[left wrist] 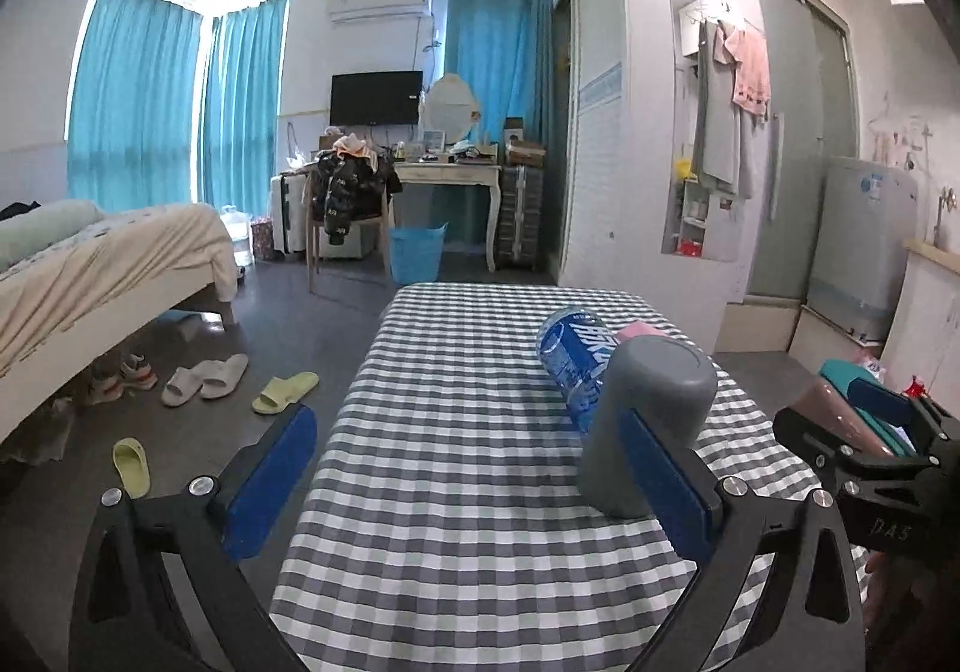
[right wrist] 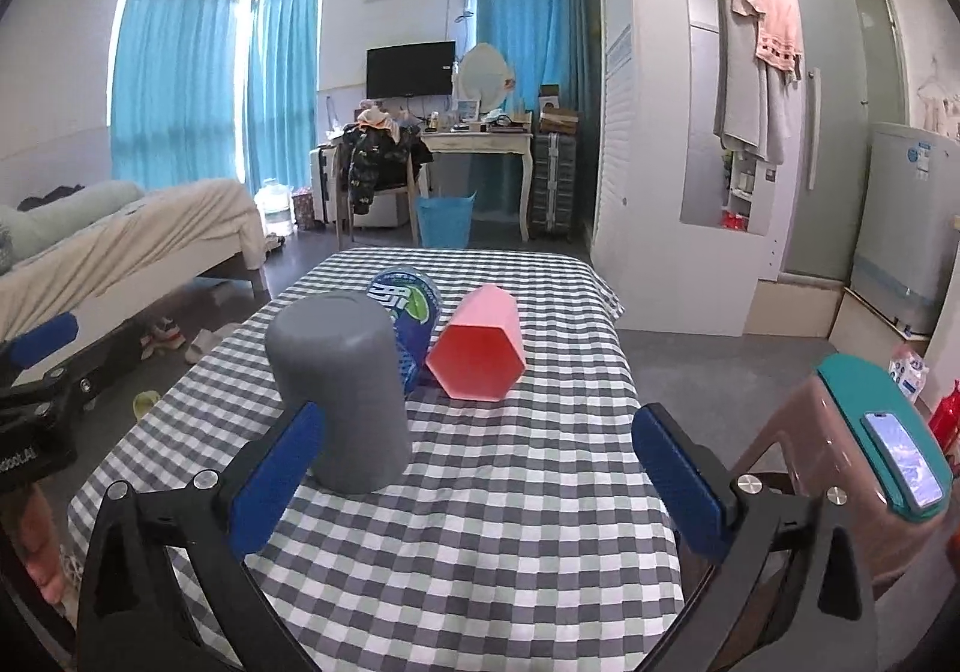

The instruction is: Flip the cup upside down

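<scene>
**Left wrist and right wrist: grey cup stands inverted**

Left wrist: left claw is spread wide; grey cup stands closed end up on the table, just beside its right finger.

Right wrist: right claw is also apart; cup beside its left finger, ungripped. Flip looks done; next, back both away without nudging.

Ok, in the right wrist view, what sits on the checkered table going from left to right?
Grey cup standing mouth down, then the blue bottle lying just behind it, then the pink cup on its side.
</scene>
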The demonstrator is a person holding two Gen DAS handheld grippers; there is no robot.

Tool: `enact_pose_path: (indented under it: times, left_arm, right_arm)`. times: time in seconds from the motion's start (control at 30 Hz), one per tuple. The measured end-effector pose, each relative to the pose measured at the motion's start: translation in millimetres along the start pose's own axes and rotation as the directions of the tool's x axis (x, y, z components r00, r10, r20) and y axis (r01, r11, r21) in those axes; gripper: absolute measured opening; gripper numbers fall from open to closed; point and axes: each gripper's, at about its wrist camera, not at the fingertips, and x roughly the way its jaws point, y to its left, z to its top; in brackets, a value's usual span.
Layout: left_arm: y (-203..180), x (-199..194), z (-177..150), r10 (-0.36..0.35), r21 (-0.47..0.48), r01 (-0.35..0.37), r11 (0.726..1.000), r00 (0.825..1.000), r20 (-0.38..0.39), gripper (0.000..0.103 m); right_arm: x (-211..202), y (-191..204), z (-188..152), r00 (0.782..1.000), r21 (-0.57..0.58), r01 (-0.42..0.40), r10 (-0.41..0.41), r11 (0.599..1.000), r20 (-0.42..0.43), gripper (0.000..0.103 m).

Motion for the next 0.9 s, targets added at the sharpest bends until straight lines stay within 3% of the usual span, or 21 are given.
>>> enact_pose_path:
  times: [0.9]
  left_arm:
    - [-1.2, -0.8, -4.2, 0.009, 0.011, -0.008, 1.0, 0.999, -0.031, 0.103]
  right_arm:
    - [-8.5, 1.4, 2.0, 1.0, 0.014, 0.011, -0.012, 1.0, 0.026, 0.103]
